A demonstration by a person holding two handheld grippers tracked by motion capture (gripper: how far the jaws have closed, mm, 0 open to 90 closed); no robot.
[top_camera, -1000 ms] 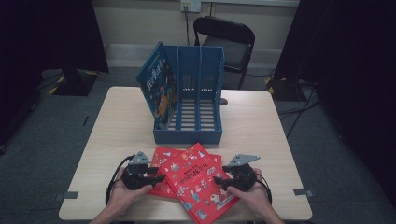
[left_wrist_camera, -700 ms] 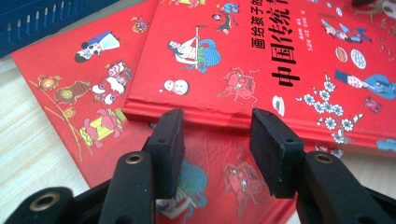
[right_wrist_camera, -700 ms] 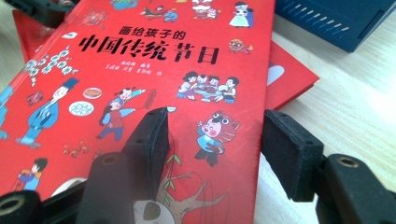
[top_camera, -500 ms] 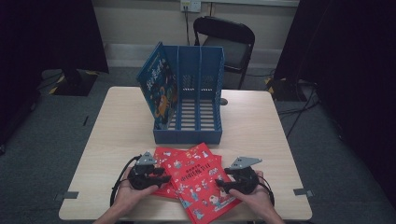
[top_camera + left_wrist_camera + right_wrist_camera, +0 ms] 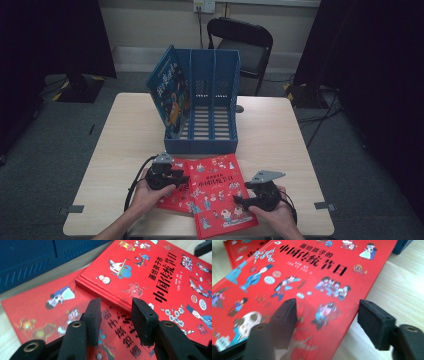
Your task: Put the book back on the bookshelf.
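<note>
Two red picture books lie overlapped at the table's front. The top red book [image 5: 217, 192] [image 5: 155, 277] [image 5: 312, 277] rests partly on the lower red book [image 5: 172, 201] [image 5: 37, 310]. My left gripper [image 5: 184, 179] [image 5: 115, 315] is open just above the lower book, its jaws aimed at the top book's spine edge. My right gripper [image 5: 238, 201] [image 5: 327, 320] is wide open and straddles the top book's right edge, one jaw over the cover, the other over bare table. Neither holds anything.
A blue three-slot file rack [image 5: 210, 100] [image 5: 30, 262] stands mid-table behind the books. A blue book [image 5: 170, 95] leans in its left slot. The wooden table [image 5: 280, 130] [image 5: 402, 285] has free room on both sides. A black chair [image 5: 245, 40] stands beyond it.
My left gripper has slid right and a little forward toward the top book's spine. My right gripper has eased slightly back along the book's right edge. The books lie as before.
</note>
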